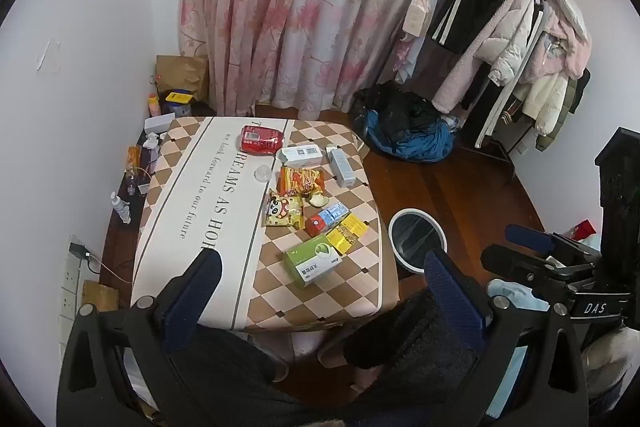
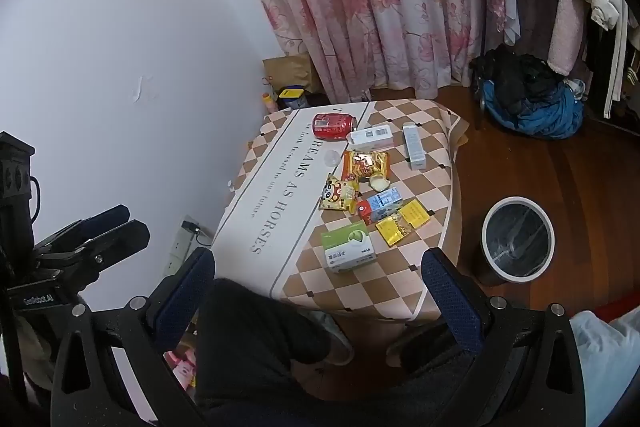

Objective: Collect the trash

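Note:
Trash lies on a small checkered table (image 1: 192, 187) (image 2: 360, 291): a red can (image 1: 262, 141) (image 2: 334, 126), two white boxes (image 1: 302, 155) (image 1: 341, 165), snack bags (image 1: 300, 181) (image 1: 283, 213), a small blue and red carton (image 1: 328, 218) (image 2: 380, 205), yellow packets (image 1: 346, 233) (image 2: 404, 223) and a green box (image 1: 314, 261) (image 2: 349, 247). A white-rimmed bin (image 1: 418, 239) (image 2: 518, 239) with a black liner stands on the floor right of the table. My left gripper (image 1: 320, 287) is open and empty, held above the table's near edge. My right gripper (image 2: 320, 287) is open and empty too.
A white wall runs along the left. Pink floral curtains (image 1: 288, 7) hang behind the table. A clothes rack (image 1: 500, 27) and a pile of dark and blue clothes (image 1: 404, 127) stand at the right. Bottles and boxes (image 1: 132, 179) lie left of the table. My legs show below.

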Motion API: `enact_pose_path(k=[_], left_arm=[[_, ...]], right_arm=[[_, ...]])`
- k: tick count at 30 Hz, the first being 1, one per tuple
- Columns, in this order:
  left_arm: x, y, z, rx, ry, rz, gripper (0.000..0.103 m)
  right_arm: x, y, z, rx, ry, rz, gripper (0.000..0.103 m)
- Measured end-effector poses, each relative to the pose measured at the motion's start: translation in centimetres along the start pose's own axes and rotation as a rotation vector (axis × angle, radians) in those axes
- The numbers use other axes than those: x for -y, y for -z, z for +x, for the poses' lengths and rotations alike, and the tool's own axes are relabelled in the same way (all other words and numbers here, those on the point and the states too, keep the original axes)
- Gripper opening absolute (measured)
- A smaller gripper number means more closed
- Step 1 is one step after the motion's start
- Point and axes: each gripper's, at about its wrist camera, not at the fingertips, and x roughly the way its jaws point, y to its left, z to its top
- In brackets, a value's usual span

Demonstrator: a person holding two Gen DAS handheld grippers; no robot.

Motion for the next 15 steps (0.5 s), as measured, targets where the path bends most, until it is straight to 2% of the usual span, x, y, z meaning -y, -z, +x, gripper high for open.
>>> enact_pose_path(k=[15], left_arm=[[0.0, 0.0, 0.0, 0.0, 0.002, -0.003, 0.103]], right_arm=[[-1.3, 0.0, 0.4, -0.002, 0.01, -0.007, 0.103]])
